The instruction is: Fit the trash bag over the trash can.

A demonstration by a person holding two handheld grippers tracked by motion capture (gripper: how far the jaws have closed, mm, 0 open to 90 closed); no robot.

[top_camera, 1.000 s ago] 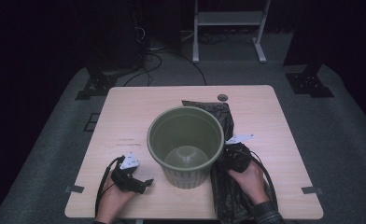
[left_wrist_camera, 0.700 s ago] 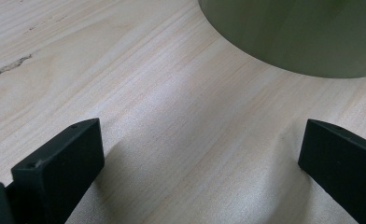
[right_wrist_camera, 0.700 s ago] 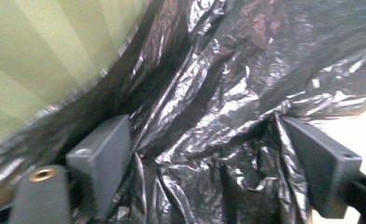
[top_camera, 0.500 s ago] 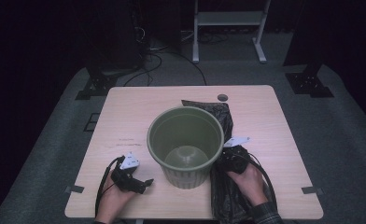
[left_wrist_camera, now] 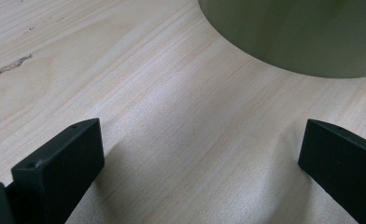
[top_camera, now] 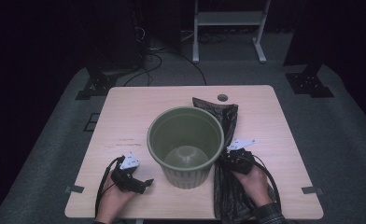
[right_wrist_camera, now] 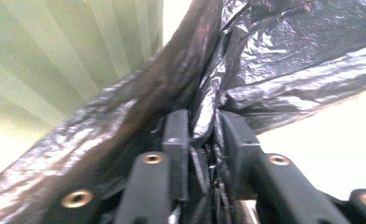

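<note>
A green ribbed bin [top_camera: 186, 145] stands upright in the middle of the wooden table [top_camera: 139, 116]; its wall also shows in the left gripper view [left_wrist_camera: 302, 37] and right gripper view [right_wrist_camera: 69, 60]. A black plastic bag [top_camera: 228, 186] lies flat to the bin's right, from the far side to the front edge. My right gripper [top_camera: 232, 158] sits on the bag beside the bin. Its jaws have just been closing and pinch a fold of the bag [right_wrist_camera: 284, 79] between them [right_wrist_camera: 204, 133]. My left gripper [top_camera: 146, 183] rests on the table left of the bin, open, with bare wood between its jaws [left_wrist_camera: 200, 154].
A round cable hole [top_camera: 222, 97] sits near the table's far edge. Dark floor with cables and stand feet [top_camera: 95, 86] surrounds the table. A white frame [top_camera: 228, 28] stands behind it.
The right gripper's jaws have come together on the black bag beside the bin. The left hand and the bin have kept still.
</note>
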